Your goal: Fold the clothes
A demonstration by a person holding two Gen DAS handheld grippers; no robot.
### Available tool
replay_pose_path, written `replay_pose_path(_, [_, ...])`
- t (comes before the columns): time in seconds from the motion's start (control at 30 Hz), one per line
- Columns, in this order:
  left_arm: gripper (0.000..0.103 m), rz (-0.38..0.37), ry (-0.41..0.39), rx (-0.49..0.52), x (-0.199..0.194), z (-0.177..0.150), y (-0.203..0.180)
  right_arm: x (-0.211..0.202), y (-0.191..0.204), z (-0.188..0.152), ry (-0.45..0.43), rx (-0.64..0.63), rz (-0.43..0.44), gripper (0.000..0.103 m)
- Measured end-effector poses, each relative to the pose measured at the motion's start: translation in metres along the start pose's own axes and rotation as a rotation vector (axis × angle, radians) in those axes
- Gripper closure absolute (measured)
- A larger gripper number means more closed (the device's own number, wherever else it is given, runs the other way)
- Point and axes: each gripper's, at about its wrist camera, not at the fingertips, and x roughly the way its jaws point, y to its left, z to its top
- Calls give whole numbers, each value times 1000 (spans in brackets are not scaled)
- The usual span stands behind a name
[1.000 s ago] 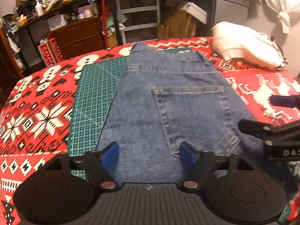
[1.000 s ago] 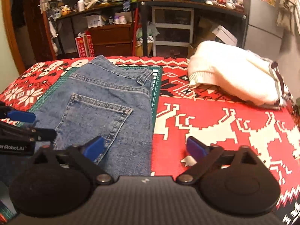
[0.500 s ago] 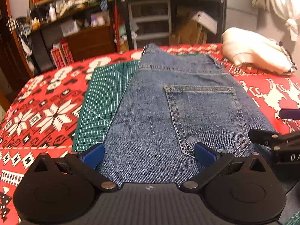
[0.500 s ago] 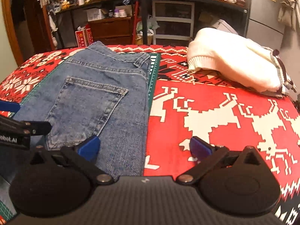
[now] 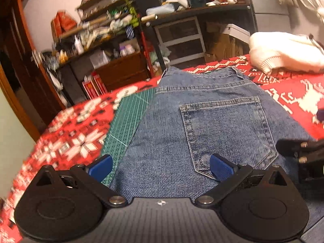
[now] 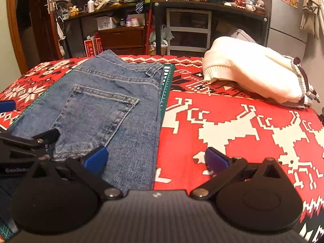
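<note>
Left wrist view shows my left claw point(image 5: 161, 167) low over the jeans point(image 5: 202, 121), wide open and holding nothing. Its blue fingertips point(image 5: 100, 167) sit at 8 and 4 o'clock, one over the green mat point(image 5: 129, 119), one over the back pocket point(image 5: 226, 129).

The jeans lie flat, folded in half, on the mat, waist end at 12 o'clock. The mat lies on a red and white cloth point(image 5: 66, 139).

In the right wrist view my right claw point(image 6: 156, 159) is wide open too, with nothing in it. It hangs over the right edge of the jeans point(image 6: 113, 109): one tip is over denim, one over the red cloth point(image 6: 232, 125). My left claw point(image 6: 24, 141) pokes in at 9 o'clock, very near.

A white sweater point(image 6: 253, 75) lies in a heap at 2 o'clock, well apart from the jeans. Full shelves point(image 6: 125, 20) stand past the table at 12 o'clock.
</note>
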Motion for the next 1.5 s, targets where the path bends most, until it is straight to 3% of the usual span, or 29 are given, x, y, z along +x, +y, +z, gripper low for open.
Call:
replay_pose_path(0.13, [0,-59,44,-83,6,2,12,0,-1,-1,-8,0,4,0])
replay_pose_path(0.33, [2,-120,76,-114,7,6,18,-4,-5,1,-20,16,7,0])
replay_pose_path(0.47, [7,-204,104,-122,6,22,28,-12,-14,9,-27,58,4,0])
replay_pose_path(0.7, [19,-438,88,-185,21,59,66,-37,-24,41,-80,82,17,2])
replay_pose_path(0.77, [27,-505,83,-204,26,69,77,-45,-24,55,-95,70,25,8])
replay_pose_path(0.83, [43,-572,78,-222,30,80,88,-52,-24,68,-110,58,34,15])
replay_pose_path(0.9, [52,-641,95,-325,45,79,100,-56,-22,82,-113,55,53,26])
replay_pose_path(1.0, [68,-697,96,-446,59,70,115,-56,-12,101,-94,46,86,53])
replay_pose_path(1.07, [76,-715,101,-483,67,65,120,-52,-2,112,-62,21,95,80])
replay_pose_path(1.1, [83,-722,108,-482,70,64,121,-48,3,117,-47,8,103,84])
replay_pose_path(1.13, [91,-729,115,-481,73,63,121,-45,9,121,-39,-4,118,85])
replay_pose_path(1.17, [93,-740,127,-484,77,62,121,-41,15,125,-32,-15,134,86])
replay_pose_path(1.5, [93,-760,233,-576,111,41,128,32,86,145,76,-62,248,88])
